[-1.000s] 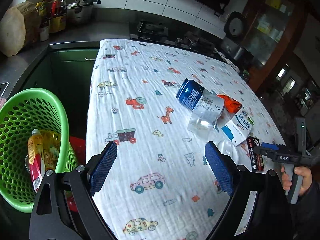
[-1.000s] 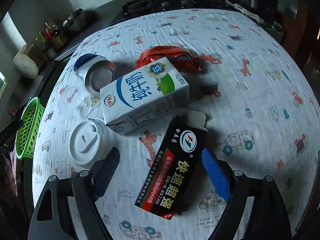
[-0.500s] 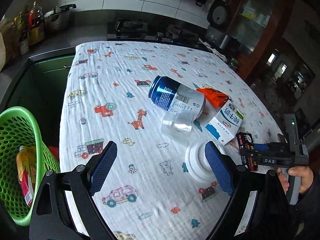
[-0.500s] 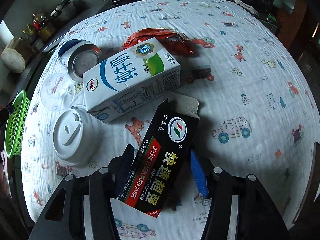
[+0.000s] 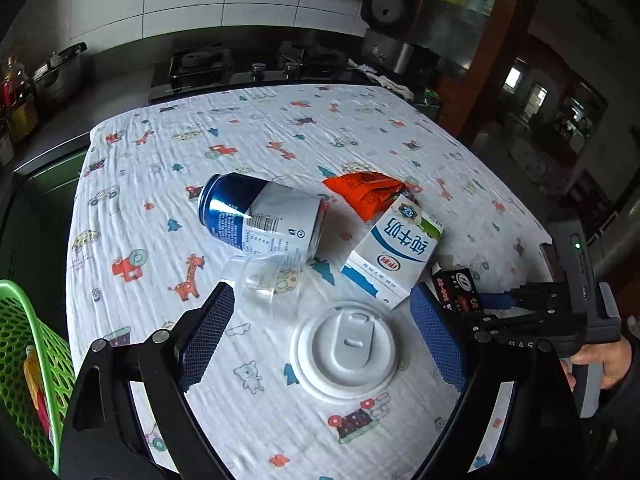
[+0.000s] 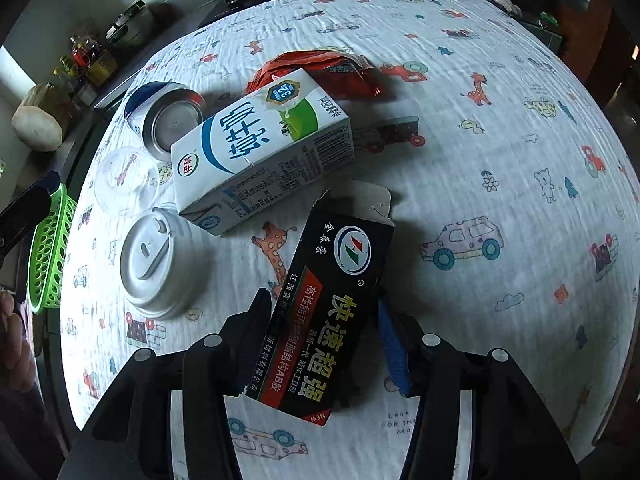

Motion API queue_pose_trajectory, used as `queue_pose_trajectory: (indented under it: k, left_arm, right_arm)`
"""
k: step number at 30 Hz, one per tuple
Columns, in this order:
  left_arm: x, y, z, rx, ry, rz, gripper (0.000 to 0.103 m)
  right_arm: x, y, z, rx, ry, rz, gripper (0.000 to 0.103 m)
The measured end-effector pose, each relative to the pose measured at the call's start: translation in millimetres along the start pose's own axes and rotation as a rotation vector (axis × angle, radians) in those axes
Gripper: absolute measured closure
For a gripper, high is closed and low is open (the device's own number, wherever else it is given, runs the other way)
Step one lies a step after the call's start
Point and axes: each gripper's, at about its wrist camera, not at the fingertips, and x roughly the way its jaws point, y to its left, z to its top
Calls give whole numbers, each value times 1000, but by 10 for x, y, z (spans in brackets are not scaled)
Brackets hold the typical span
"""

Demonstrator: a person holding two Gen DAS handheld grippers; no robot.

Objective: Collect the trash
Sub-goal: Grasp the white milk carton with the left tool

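Observation:
Trash lies on a cartoon-print cloth: a blue can (image 5: 260, 222), a clear plastic cup (image 5: 264, 286), a white lid (image 5: 346, 350), a milk carton (image 5: 394, 252), an orange wrapper (image 5: 366, 194) and a black box (image 6: 328, 312). My right gripper (image 6: 324, 332) is shut on the black box's near end, just above the cloth. My left gripper (image 5: 320, 330) is open and empty, its fingers either side of the white lid and above it. The right gripper also shows in the left wrist view (image 5: 500, 300), holding the black box (image 5: 454, 286).
A green basket (image 5: 24, 364) holding some packets hangs off the table's left edge; it also shows in the right wrist view (image 6: 50, 248). A stove and counter with bottles (image 6: 86, 58) stand behind the table. The far half of the cloth (image 5: 280, 128) is bare.
My right gripper has closed on the black box. My left gripper has swung right from the basket to over the white lid, still open.

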Motion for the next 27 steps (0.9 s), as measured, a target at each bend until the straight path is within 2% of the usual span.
queue_pose_trajectory:
  k: [6, 14, 22, 27]
  left_arm:
    - [196, -252, 72, 64, 24, -36, 15]
    - [589, -648, 184, 201, 82, -40, 15]
    - [971, -873, 329, 307, 121, -11, 15]
    - [1187, -938, 357, 335, 160, 13, 15]
  right_arm:
    - [-115, -47, -124, -52, -11, -10, 55]
    - [-320, -177, -267, -129, -38, -12, 55]
    - [-445, -437, -365, -127, -53, 20, 55]
    - [-469, -552, -367, -127, -59, 30, 55]
